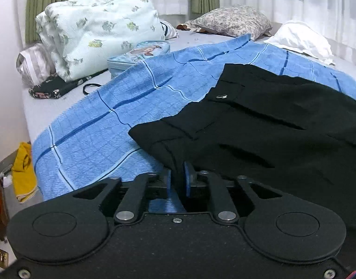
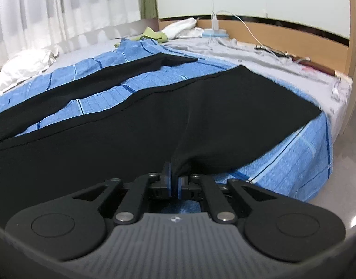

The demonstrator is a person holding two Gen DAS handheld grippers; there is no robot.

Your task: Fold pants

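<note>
Black pants [image 1: 271,125] lie spread on a blue checked blanket [image 1: 103,125] on the bed, waistband with a metal button toward the left wrist view. My left gripper [image 1: 177,174] is shut on the near edge of the pants by the waist and lifts a fold of cloth. In the right wrist view the two legs [image 2: 154,121] stretch away, with blanket [image 2: 103,97] showing between them. My right gripper [image 2: 174,176] is shut on the near edge of the closer leg, which is pulled into a peak between the blue pads.
A folded floral quilt [image 1: 96,30], a blue pouch [image 1: 140,53], a patterned pillow [image 1: 233,21] and white cloth [image 1: 301,39] lie at the head end. A wooden footboard [image 2: 282,37] with cables and clutter [image 2: 278,53] stands beyond the legs. The bed's edge drops to the floor at right [image 2: 345,162].
</note>
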